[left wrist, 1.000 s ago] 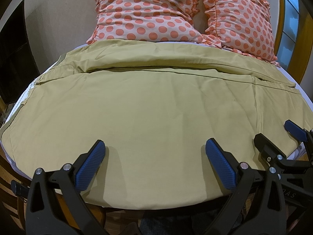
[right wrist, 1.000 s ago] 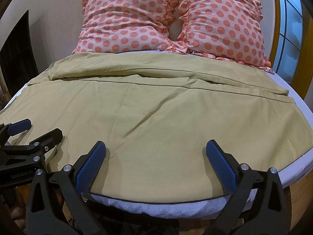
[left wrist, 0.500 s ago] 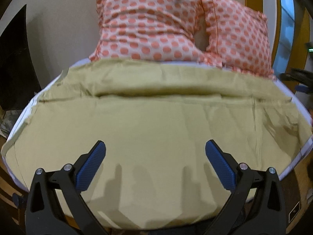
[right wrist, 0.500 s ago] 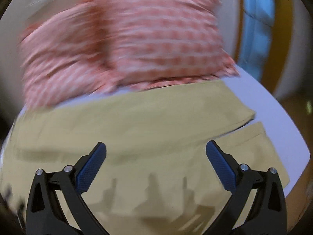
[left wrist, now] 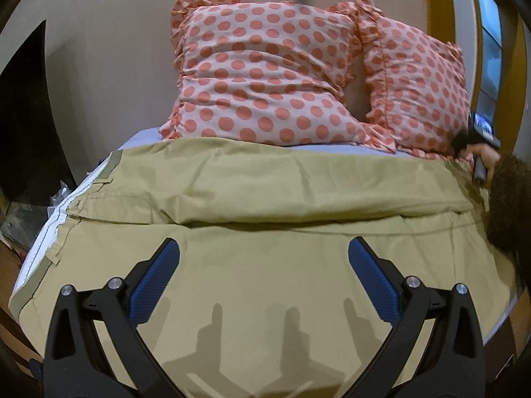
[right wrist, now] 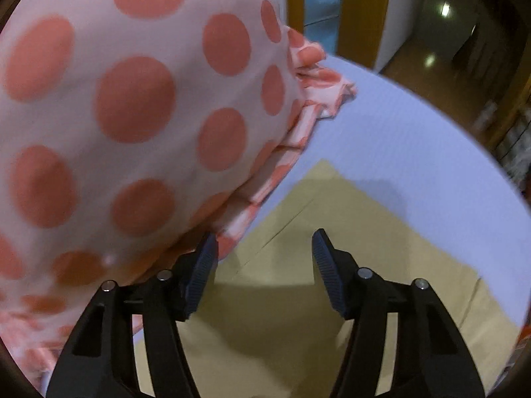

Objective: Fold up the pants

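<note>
Khaki pants (left wrist: 265,232) lie spread flat across the bed, waistband at the left (left wrist: 66,205), one leg lying over the other along the far side. My left gripper (left wrist: 264,275) is open and empty, held above the near part of the pants. My right gripper (right wrist: 265,265) is open and empty, just above the hem corner of a pant leg (right wrist: 332,232) at the far right of the bed, its left finger close to a pillow. The right gripper's body and the hand holding it show at the left wrist view's right edge (left wrist: 481,152).
Two pink pillows with orange dots (left wrist: 265,76) (left wrist: 421,93) lean on the wall at the head of the bed; one fills the left of the right wrist view (right wrist: 116,116). A pale blue sheet (right wrist: 415,152) covers the mattress. Wood floor and a window frame (right wrist: 358,13) lie beyond.
My right gripper swept from the near edge to the far right corner by the pillows and narrowed its opening. My left gripper rose and pulled back, still open.
</note>
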Motion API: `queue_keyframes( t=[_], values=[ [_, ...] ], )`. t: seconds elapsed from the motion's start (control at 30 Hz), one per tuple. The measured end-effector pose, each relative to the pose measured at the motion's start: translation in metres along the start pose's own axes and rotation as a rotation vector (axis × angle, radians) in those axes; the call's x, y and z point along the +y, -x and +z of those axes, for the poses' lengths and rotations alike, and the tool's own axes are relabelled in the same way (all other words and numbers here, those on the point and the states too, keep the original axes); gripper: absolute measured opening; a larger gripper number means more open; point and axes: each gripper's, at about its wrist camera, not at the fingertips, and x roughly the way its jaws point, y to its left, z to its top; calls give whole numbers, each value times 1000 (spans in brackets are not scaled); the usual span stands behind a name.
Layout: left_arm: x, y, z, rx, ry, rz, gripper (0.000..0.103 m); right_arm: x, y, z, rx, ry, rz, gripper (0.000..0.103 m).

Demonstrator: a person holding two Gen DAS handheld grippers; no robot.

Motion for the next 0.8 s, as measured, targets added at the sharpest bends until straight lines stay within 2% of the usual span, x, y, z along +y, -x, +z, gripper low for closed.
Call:
queue_keyframes(
  t=[0.07,0.1,0.13,0.23,0.33,0.43,0.5,0.53,0.63,0.7,0.8],
  values=[
    [6,-3,3,-3,23,-4,101,3,0,-5,-53,66,29,42],
    [10,-4,5,-6,37,-3,101,-1,2,-10,-74,95,64,26],
    [13,-5,7,-6,49,-6,101,-6,3,-14,-87,107,92,16],
    [25,-3,15,-26,90,-47,101,-31,0,-21,-103,85,214,6],
    [38,0,23,-35,130,-119,101,-69,1,-23,-93,-37,388,4],
    [50,2,34,-41,155,-230,101,-108,32,-39,-183,-86,566,4],
    [61,-3,45,-37,178,-298,101,-140,64,-62,-243,-101,687,4],
    [63,-8,50,-30,189,-305,101,-154,78,-75,-260,-105,740,4],
    [72,-36,68,37,251,-331,101,-207,112,-120,-311,-132,851,4],
    [76,-60,76,103,298,-349,101,-231,133,-143,-322,-157,890,4],
    [75,-99,86,191,358,-356,101,-265,143,-167,-313,-203,938,4]
  ],
)
